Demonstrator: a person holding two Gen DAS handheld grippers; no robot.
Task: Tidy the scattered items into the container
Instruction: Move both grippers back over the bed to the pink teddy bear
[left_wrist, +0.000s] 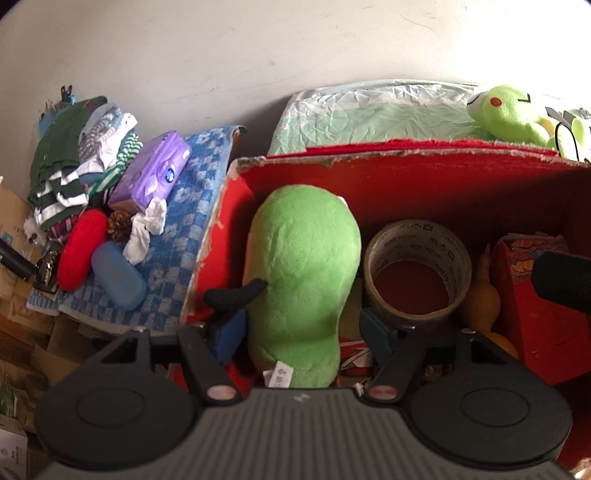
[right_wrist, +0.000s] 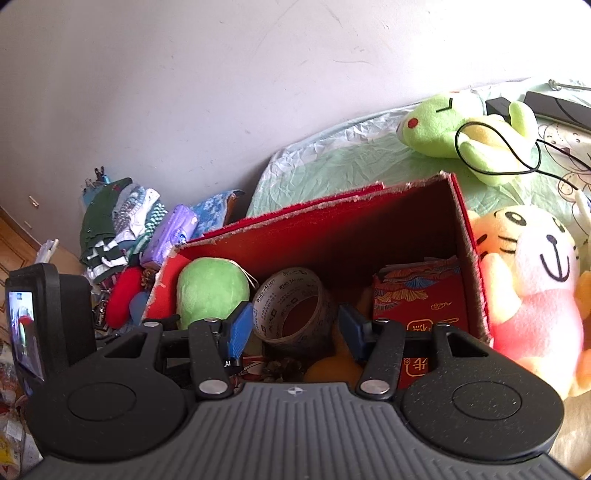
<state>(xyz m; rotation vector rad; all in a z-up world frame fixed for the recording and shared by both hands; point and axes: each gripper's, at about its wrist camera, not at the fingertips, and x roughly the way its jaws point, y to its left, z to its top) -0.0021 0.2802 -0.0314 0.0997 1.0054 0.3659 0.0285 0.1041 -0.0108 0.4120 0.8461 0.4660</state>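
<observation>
Hovering over red box (left_wrist: 424, 177): left gripper (left_wrist: 301, 325) spread open around green plush (left_wrist: 306, 273) standing inside at left wall. Right gripper (right_wrist: 295, 332) gaping open above tape roll (right_wrist: 295, 306), beside red packet (right_wrist: 421, 302).

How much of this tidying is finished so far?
Partly done: the red cardboard box already holds a roll of brown packing tape. The left hand-held gripper straddles a green plush toy inside. A green frog plush and pink plush remain outside.

The bed (right_wrist: 332, 162) carries the red box (right_wrist: 332, 236) and a green frog plush (right_wrist: 436, 129).
</observation>
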